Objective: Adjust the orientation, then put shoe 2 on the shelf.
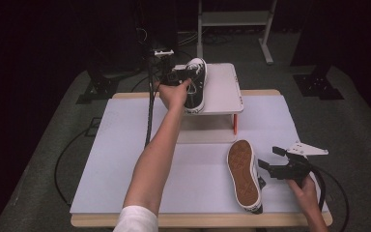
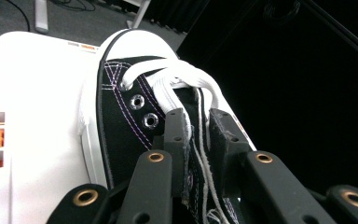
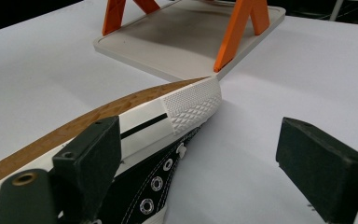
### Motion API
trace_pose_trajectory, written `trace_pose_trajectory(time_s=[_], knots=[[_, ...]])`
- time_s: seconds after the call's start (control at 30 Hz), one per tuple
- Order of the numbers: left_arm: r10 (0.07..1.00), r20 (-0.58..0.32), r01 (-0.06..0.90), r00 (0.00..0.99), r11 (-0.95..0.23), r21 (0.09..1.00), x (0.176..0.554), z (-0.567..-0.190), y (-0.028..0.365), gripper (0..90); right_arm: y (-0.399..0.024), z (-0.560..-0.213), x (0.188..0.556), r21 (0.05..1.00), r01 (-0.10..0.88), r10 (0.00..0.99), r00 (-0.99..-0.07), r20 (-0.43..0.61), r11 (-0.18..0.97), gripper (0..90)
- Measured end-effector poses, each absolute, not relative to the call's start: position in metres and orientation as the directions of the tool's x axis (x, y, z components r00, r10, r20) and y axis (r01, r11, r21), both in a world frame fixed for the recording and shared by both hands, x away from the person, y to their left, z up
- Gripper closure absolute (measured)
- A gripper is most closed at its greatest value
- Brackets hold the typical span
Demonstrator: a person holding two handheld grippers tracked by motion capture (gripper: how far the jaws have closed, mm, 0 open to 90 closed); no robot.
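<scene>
A black-and-white canvas sneaker (image 1: 195, 84) sits on a white raised stand (image 1: 222, 92) at the back of the table. My left gripper (image 1: 178, 76) is on its near-left side. In the left gripper view that gripper (image 2: 198, 123) is shut on the sneaker's (image 2: 121, 107) laced upper edge, and the canvas is pinched between the pads. A second sneaker (image 1: 244, 174) lies on its side at the front right, brown sole facing left. My right gripper (image 1: 269, 159) stands open just right of it. In the right gripper view the wide-open gripper (image 3: 205, 163) has this sneaker (image 3: 158, 126) against its left pad.
The stand (image 3: 182, 42) rests on orange legs (image 3: 235, 35) over a flat base plate. A white board (image 1: 125, 145) covers the tabletop. A black cable (image 1: 149, 116) runs from the left gripper across the table's left half. Dark equipment and a rack frame stand behind the table.
</scene>
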State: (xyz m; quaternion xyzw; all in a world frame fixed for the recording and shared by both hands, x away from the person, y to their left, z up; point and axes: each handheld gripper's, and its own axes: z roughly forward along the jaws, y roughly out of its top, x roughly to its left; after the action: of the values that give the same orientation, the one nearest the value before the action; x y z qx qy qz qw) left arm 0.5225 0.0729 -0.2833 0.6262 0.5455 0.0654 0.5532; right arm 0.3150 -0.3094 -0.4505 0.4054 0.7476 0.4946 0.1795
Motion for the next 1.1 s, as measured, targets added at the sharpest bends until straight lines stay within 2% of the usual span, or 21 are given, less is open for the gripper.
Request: trace_pose_trajectory(time_s=[0.13,0.33,0.53,0.6,0.93,1.1], knots=[[0.749,-0.519,0.614,0.411,0.193,0.765,0.523,-0.285,0.070,73.2,-0.309,-0.451,0.315,0.882,0.431,0.786,-0.605,0.128,0.189,13.9],[0.705,-0.543,0.590,0.456,0.217,0.778,0.518,-0.281,0.080,61.7,-0.310,-0.450,0.314,0.877,0.442,0.791,-0.597,0.132,0.187,13.8],[0.611,-0.576,0.569,0.542,0.237,0.787,0.502,-0.280,0.104,46.1,-0.309,-0.450,0.313,0.878,0.436,0.788,-0.603,0.123,0.196,13.8],[0.605,-0.566,0.554,0.561,0.234,0.799,0.493,-0.281,0.113,40.3,-0.309,-0.450,0.313,0.879,0.432,0.788,-0.604,0.119,0.199,13.8],[0.585,-0.506,0.490,0.634,0.203,0.848,0.447,-0.292,0.159,28.8,-0.313,-0.444,0.306,0.884,0.436,0.778,-0.609,0.153,0.169,13.8],[0.587,-0.486,0.475,0.648,0.188,0.860,0.428,-0.303,0.173,28.6,-0.316,-0.445,0.300,0.881,0.441,0.753,-0.635,0.172,0.171,14.1]])
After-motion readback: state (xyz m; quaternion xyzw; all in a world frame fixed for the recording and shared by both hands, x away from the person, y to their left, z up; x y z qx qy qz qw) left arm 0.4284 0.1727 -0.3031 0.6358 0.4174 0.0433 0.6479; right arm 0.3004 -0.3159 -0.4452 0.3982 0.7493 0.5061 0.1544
